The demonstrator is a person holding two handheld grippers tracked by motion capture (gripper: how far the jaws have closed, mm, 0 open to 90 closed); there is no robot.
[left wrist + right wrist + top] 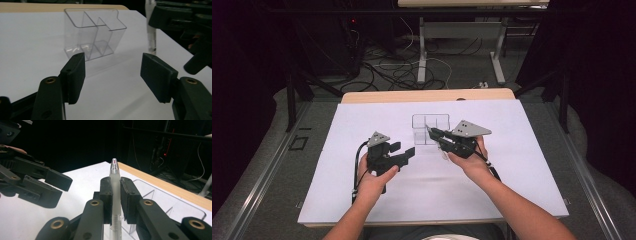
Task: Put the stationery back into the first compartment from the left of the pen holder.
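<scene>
On the white paper-covered surface (362, 200) seen from above, a clear plastic organiser with compartments (430, 129) sits at the far middle; the right gripper (432, 132) reaches its near right edge, the left gripper (404, 152) hovers to its left. From the left gripper view, its jaws stand spread, nothing between them. From the right gripper view, the jaws pinch a translucent white pen (114, 185), tip pointing away.
</scene>
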